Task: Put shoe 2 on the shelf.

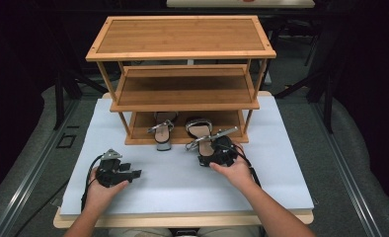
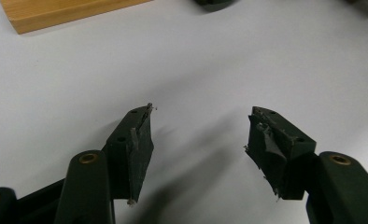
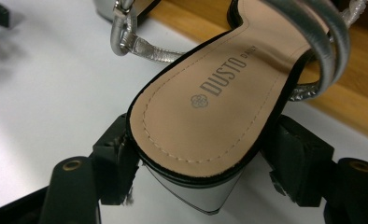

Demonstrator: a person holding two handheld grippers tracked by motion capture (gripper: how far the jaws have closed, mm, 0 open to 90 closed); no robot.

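Heel of sandal (image 3: 196,121) pinched in right gripper (image 3: 201,168) fingers, toe on bottom shelf (image 1: 143,139). Left gripper (image 2: 198,149) fingers open over worktop (image 2: 196,60). Risk: glossy heel slips, straps snag shelf edge.

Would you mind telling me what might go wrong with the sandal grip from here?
The right gripper pinches the sandal only at its heel end, so the toe half on the bottom shelf could swing or slip out. Its loose silver strap might snag the shelf edge or the other sandal.
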